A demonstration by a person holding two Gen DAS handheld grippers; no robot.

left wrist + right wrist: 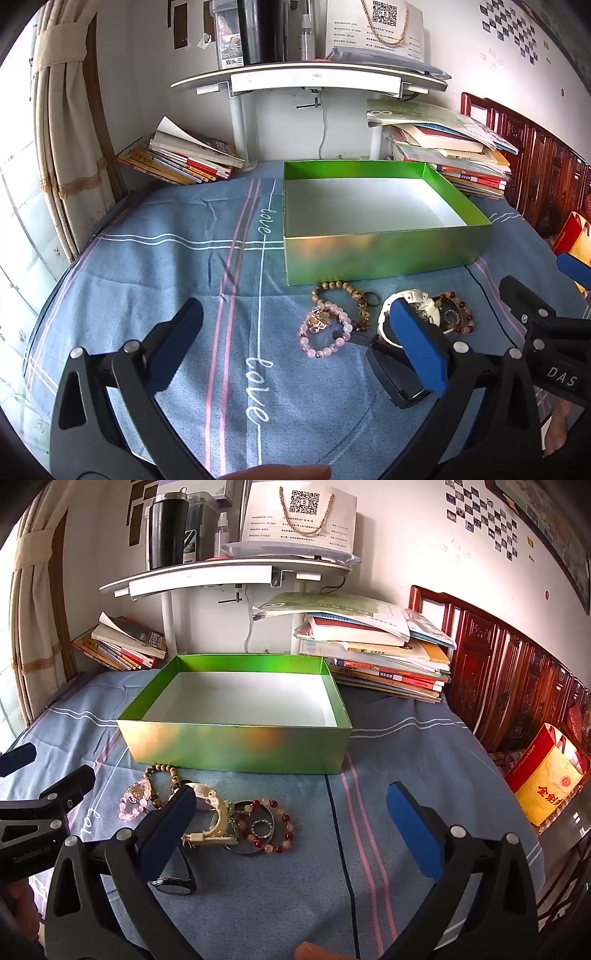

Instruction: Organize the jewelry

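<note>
An empty green box stands open on the blue cloth. In front of it lie a brown bead bracelet, a pink bead bracelet, a white watch, a red bead bracelet and a black watch. My left gripper is open, empty, just short of the jewelry. My right gripper is open and empty, to the right of the pile; it also shows in the left wrist view.
Book stacks lie behind the box at left and right. A white shelf stand rises at the back. A dark red headboard and a red and yellow bag border the right side.
</note>
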